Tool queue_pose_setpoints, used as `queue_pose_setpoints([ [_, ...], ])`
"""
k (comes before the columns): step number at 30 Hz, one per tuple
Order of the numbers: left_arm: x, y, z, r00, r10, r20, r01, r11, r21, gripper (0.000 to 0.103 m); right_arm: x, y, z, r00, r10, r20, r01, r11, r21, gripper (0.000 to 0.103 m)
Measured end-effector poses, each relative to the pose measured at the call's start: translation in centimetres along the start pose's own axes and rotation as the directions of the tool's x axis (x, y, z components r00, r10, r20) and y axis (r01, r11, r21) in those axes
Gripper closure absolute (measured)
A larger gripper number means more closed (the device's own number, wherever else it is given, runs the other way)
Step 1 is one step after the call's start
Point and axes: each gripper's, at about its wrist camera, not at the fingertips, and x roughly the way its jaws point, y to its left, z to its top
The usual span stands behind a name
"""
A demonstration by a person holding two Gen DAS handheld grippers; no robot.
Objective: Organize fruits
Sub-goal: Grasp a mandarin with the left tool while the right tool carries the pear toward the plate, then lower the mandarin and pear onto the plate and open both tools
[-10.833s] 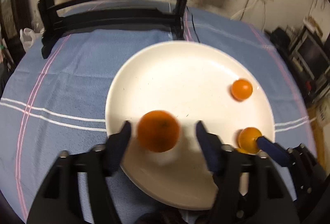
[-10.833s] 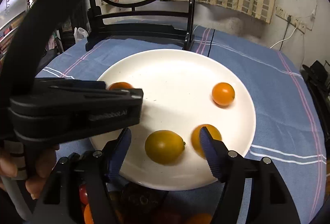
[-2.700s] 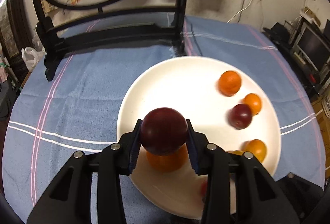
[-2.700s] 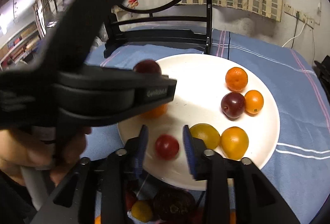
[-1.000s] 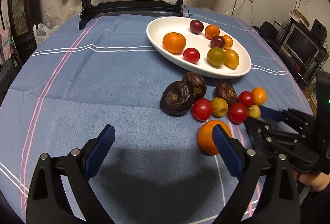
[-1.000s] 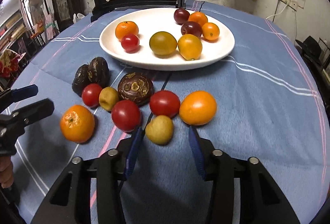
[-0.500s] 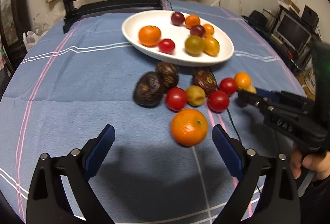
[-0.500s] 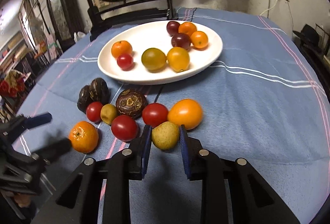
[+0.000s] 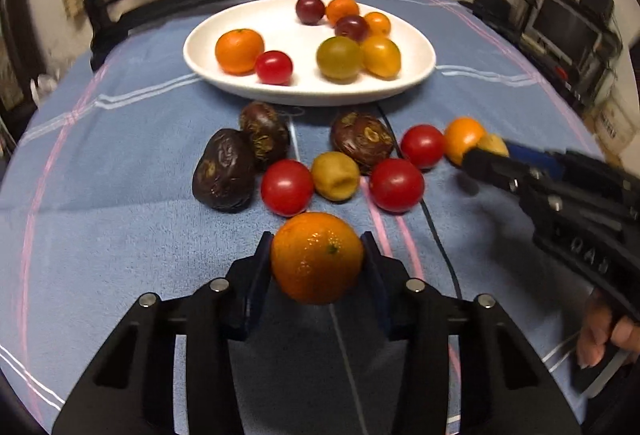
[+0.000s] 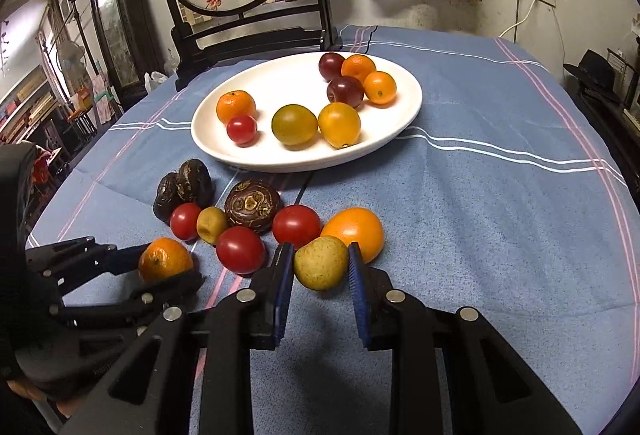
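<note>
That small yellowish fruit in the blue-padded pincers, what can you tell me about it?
The yellowish fruit is small, roundish and a little lumpy, with dull, speckled yellow-green skin. The right gripper is shut on it, a blue ribbed pad pressing each side. It sits low over the blue tablecloth, at the near edge of the loose pile, right in front of an orange fruit. Whether it touches the cloth is unclear.

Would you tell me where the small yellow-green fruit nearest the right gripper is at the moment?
In the right wrist view, the yellow-green fruit sits clamped in the right gripper, on the blue cloth just before the orange fruit.
</note>
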Motion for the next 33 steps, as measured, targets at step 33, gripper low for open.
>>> queue_pose_setpoints([
  [33,5.5,8.1,17.8,0.993,0.087,0.079,-0.072,0.981,-0.180,0.060,7.6,2.0,12.3,0.999,0.000,0.041,0.001,1.000,-0.020,0.074],
])
